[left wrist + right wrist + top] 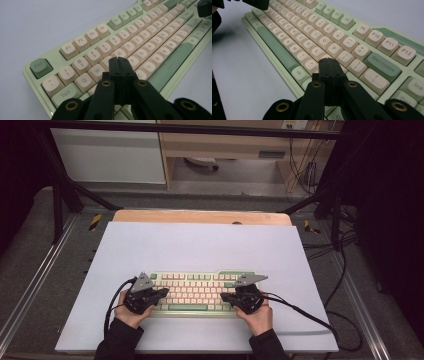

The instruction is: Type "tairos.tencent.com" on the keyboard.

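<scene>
Lying beneath both closed grippers, left gripper (159, 292) and right gripper (226, 296): keyboard (197, 290)

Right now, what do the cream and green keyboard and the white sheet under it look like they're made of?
Cream and green keyboard: probably moulded plastic, with matte rounded caps, printed legends and a faintly glossy pale green case. White sheet: smooth, matte and flat, perhaps paper or thin board; the look leaves it open.
</scene>
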Action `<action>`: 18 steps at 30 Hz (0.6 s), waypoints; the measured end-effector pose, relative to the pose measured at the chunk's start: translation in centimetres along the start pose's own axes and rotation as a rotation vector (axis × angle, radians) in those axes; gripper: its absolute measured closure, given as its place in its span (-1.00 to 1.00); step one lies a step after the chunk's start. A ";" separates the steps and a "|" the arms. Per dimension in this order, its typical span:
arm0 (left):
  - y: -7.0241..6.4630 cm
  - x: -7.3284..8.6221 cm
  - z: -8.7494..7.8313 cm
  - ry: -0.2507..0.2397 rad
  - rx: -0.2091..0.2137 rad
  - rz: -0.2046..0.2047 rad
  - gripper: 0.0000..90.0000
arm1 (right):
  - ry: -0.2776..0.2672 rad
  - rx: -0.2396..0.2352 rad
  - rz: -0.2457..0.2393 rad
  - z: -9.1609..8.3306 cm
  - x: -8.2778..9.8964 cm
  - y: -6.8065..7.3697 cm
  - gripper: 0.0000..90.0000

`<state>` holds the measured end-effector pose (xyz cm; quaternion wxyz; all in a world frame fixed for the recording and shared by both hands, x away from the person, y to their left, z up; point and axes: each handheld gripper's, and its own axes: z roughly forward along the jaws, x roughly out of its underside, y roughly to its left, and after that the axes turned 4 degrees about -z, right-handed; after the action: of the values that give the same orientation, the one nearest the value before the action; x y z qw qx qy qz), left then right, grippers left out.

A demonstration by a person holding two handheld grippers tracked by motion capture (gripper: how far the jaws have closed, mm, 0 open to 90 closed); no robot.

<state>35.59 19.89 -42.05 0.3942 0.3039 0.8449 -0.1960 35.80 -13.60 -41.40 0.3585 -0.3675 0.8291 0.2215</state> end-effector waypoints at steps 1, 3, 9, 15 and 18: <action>0.0 0.0 0.1 0.003 0.000 0.002 1.00 | -0.001 0.000 -0.004 0.0 0.1 0.0 1.00; 0.0 0.0 0.3 0.006 0.001 0.002 1.00 | -0.005 -0.001 -0.005 0.0 0.1 0.0 1.00; 0.1 0.2 0.8 0.021 0.000 0.003 1.00 | -0.005 -0.009 0.000 0.0 0.2 0.1 1.00; 0.2 0.3 1.0 0.025 -0.006 0.003 1.00 | -0.003 -0.010 -0.005 0.1 0.2 0.1 1.00; 0.3 0.3 1.0 0.027 -0.006 0.003 1.00 | -0.005 -0.011 -0.006 0.2 0.3 0.2 1.00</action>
<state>36.15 19.67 -42.96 0.3840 0.3065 0.8503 -0.1886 35.62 -13.52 -41.70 0.3590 -0.3715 0.8259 0.2260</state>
